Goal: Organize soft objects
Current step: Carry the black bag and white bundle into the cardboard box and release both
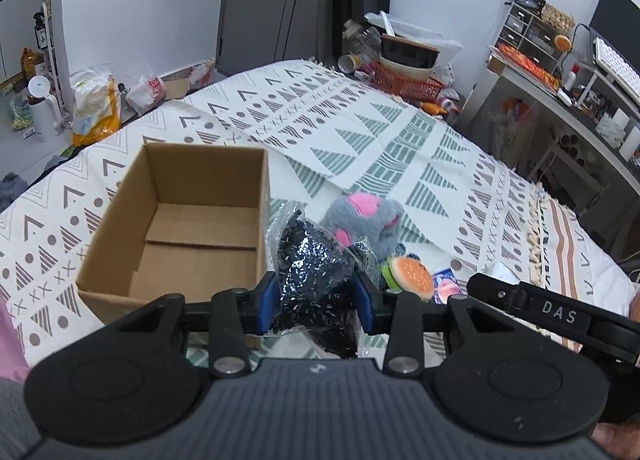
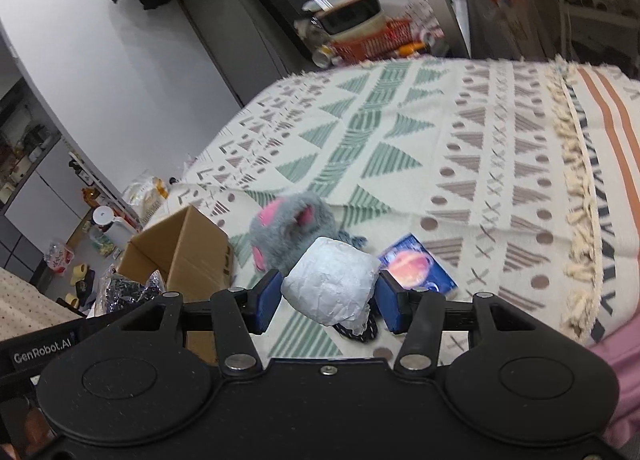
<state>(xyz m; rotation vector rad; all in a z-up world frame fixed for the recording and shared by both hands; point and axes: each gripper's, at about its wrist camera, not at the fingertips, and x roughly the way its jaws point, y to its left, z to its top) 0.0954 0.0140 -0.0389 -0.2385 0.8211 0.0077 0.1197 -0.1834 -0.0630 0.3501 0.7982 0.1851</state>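
Black glittery bag (image 1: 316, 280) clamped in left jaws, white wrapped bundle (image 2: 330, 286) in right jaws, cardboard box (image 1: 180, 220) nearby

My left gripper (image 1: 316, 298) has blue pads and a black frame, and the bag (image 1: 316, 280) between them is clear plastic over glittery black. The box (image 1: 180, 220) is plain brown cardboard. The plush toy (image 1: 364, 220) is grey with pink patches. The bedspread (image 1: 400, 148) is cream, patterned with green and taupe striped triangles, dots and crosses. My right gripper (image 2: 326, 302) carries a crinkled white bundle (image 2: 330, 286).
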